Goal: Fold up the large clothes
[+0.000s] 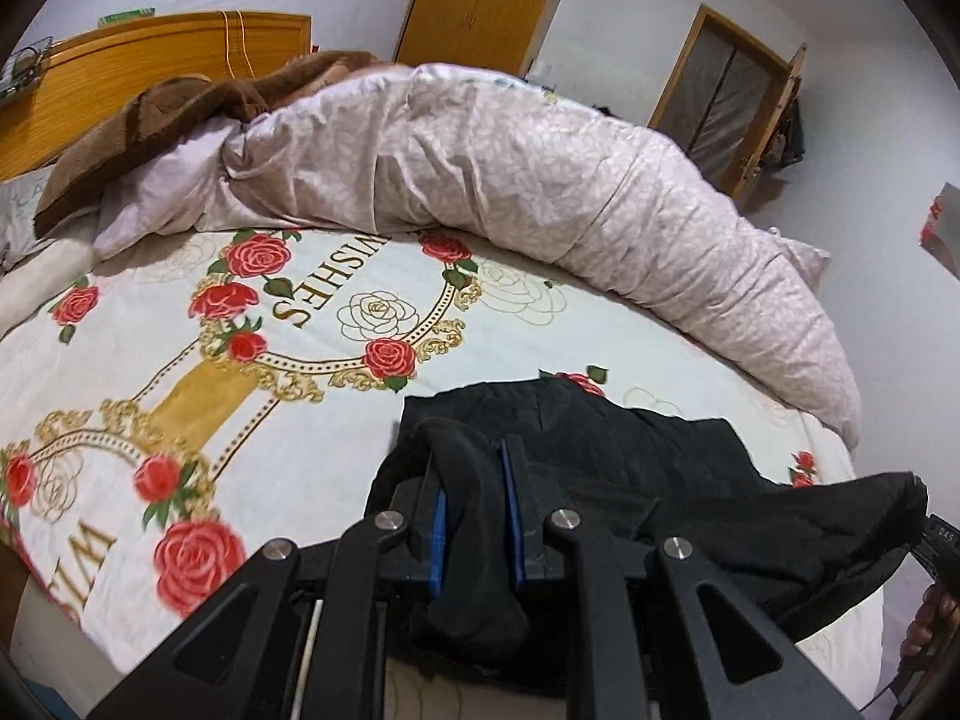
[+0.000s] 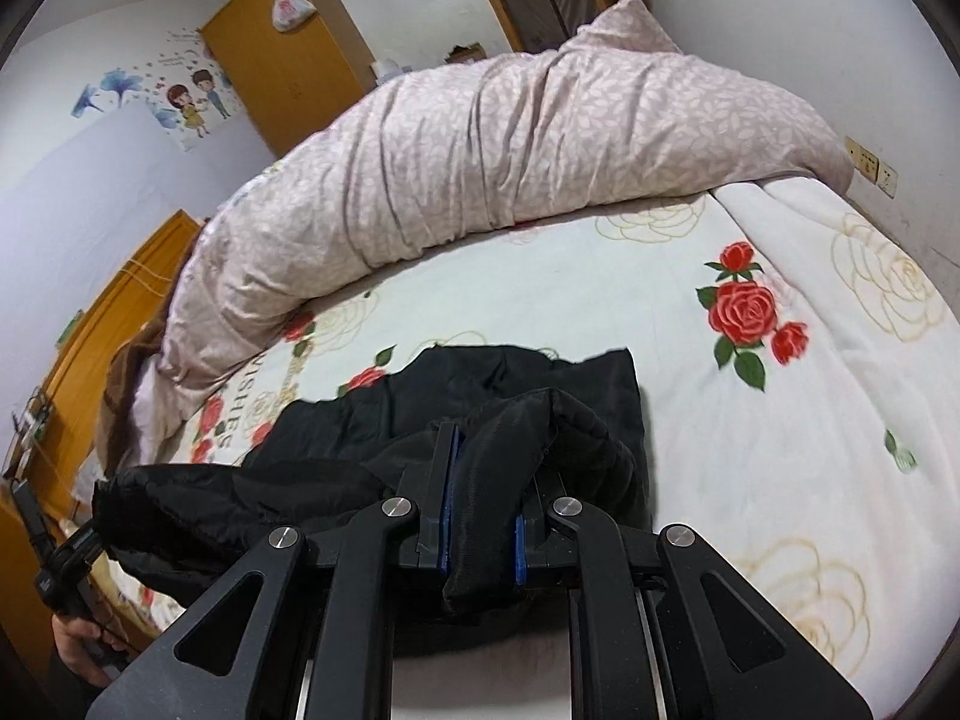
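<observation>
Black garment (image 1: 690, 480), rose-printed sheet (image 1: 180, 420)

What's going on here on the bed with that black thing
A person is folding a black garment on a rose-print bedspread. The left gripper and the right gripper each pinch a bunched edge of it, lifted, while the rest lies on the bed. A rolled pink quilt lies behind.

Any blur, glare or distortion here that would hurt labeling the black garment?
Left wrist view: strong fisheye bowing, dark corner vignette; roses on the bedsheet smear at lower left; black garment shows little fold detail. Right wrist view: same bowing; garment underexposed; left edge soft. No glare in either.
</observation>
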A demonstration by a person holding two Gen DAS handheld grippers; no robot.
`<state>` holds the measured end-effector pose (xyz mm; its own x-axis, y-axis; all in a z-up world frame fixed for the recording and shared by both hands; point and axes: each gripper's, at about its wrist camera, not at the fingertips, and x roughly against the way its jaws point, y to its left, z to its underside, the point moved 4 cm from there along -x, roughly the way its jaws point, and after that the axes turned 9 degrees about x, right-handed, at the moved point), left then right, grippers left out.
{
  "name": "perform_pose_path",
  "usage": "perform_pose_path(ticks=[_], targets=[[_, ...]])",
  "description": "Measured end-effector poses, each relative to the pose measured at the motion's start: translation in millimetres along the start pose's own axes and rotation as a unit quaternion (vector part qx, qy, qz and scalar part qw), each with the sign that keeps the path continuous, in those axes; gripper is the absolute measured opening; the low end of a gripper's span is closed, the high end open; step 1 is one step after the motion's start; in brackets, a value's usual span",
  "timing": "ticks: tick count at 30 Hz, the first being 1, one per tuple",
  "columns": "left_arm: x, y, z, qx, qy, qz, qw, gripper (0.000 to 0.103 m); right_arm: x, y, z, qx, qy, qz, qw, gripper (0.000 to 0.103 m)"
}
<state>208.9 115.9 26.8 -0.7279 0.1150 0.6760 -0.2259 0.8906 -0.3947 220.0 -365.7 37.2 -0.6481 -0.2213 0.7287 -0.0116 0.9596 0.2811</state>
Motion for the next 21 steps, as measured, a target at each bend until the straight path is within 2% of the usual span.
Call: perform_pose_path(ticks=[5, 11, 17, 21], targets=[[-60.8, -2.2, -14.5, -0.003, 0.028, -0.024, 0.9993, 0.017, -61.1, -3.1, -19.2, -0.006, 0.036, 0.017, 0.999, 0.015], [-132.5, 2.8, -12.8, 0.008, 0.070, -0.046, 0.9965, 0.018, -130.3, -18.8, -21.3, -0.030, 0.085, 0.035, 0.995, 0.016], [-172.8, 7.2, -7.0, 0.021, 0.086, -0.040, 0.9952, 0.024, -170.8, -32.6, -13.3, -0.059, 0.110, 0.023, 0.992, 0.021], [-176.0, 7.6, -12.2, 0.030, 0.093, -0.019, 0.9950, 0.029, -165.5, -33.2, -19.3, -0.073, 0.099, 0.000, 0.992, 0.027]])
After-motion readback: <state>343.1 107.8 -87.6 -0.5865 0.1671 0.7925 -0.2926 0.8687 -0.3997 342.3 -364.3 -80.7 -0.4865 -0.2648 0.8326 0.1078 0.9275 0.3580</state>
